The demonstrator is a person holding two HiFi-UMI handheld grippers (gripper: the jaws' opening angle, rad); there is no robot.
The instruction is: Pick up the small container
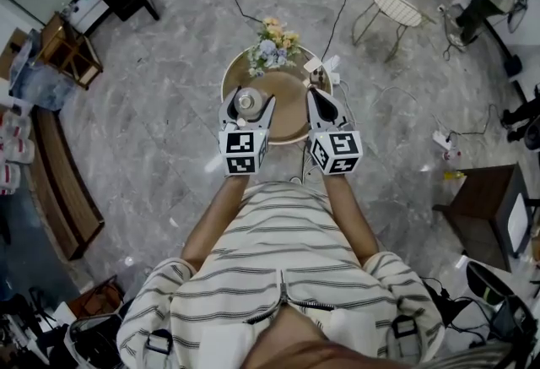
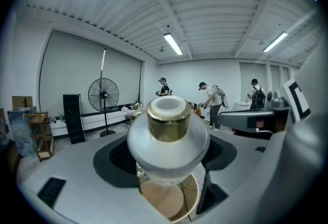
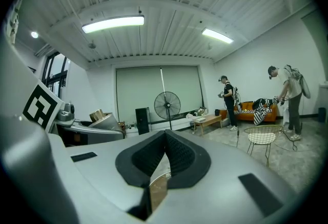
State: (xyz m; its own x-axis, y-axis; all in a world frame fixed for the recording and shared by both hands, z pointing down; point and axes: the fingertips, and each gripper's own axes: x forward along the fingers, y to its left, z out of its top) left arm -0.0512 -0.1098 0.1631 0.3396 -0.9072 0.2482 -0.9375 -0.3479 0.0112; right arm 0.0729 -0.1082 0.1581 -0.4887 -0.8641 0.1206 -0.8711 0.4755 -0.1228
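- Just left of centre in the head view, the left gripper (image 1: 246, 110) is clamped wide on the small container (image 2: 168, 138), a white jar with a gold cap, over the left part of the round table (image 1: 287, 118).
- Just right of centre, the right gripper (image 1: 316, 101) has its jaws together with nothing between them.

one small container (image 1: 245, 102), one table (image 1: 288, 99), one bouquet (image 1: 272, 45)

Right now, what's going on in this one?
A person holds a gripper in each hand over a small round table. The left gripper is closed on the container, a white jar with a gold cap. The right gripper is shut and empty beside it. At the table's far edge stand flowers.
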